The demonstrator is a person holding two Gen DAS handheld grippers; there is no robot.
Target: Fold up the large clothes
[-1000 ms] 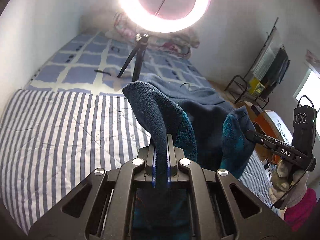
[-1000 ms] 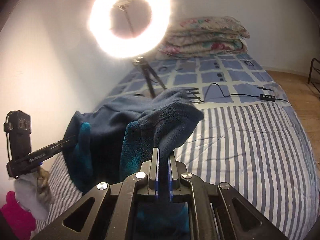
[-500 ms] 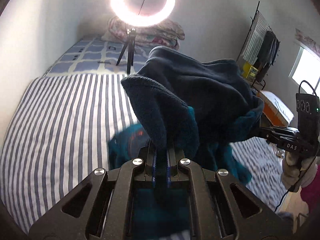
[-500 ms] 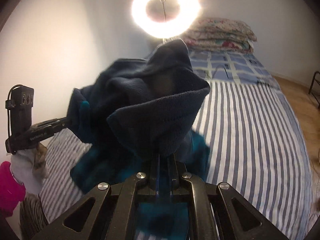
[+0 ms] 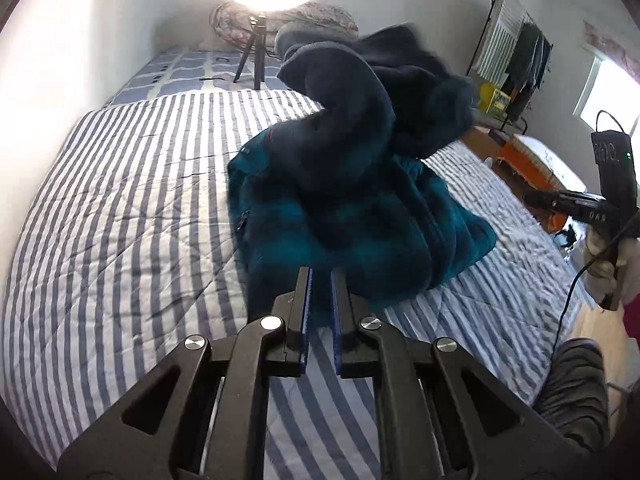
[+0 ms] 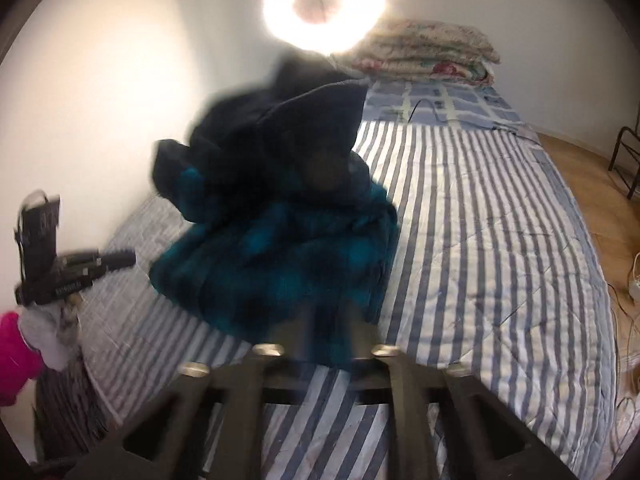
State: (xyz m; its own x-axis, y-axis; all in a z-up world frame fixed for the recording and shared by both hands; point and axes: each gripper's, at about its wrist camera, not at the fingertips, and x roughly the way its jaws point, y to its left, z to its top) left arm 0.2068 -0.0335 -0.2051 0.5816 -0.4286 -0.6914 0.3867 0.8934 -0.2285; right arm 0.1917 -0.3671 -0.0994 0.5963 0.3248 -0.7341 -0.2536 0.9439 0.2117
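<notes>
The left gripper [image 5: 320, 276] is opening. Its two fingers [image 5: 301, 300] have a small gap now, and nothing is between them. A second ago they were squeezed shut on a fold of the dark blue fleece [image 5: 352, 184]. Now the cloth is out of them, and only striped cover shows through the gap.

The right gripper [image 6: 326, 320] is opening too, and wider. It is blurry in its own view, so I cannot tell if any cloth is still between its fingers. A second ago it was pinched tight on the fleece as well. From the left view the right gripper [image 5: 568, 204] is off at the side, away from the cloth, with a white-gloved hand [image 5: 608, 268] behind it.

The fleece is now in a soft pile just past both grippers. Its blue-green part lies on the striped bed cover [image 5: 120, 208]. Its dark top part is blurry and still stands up high. A second ago the whole thing was held up off the bed, hanging between the two grippers.

Farther back the ring light [image 6: 322, 4] shines on its little stand [image 5: 252, 56]. Folded flowery quilts [image 6: 428, 52] sit by the wall. A clothes rack [image 5: 516, 56] stands at the right side of the room.
</notes>
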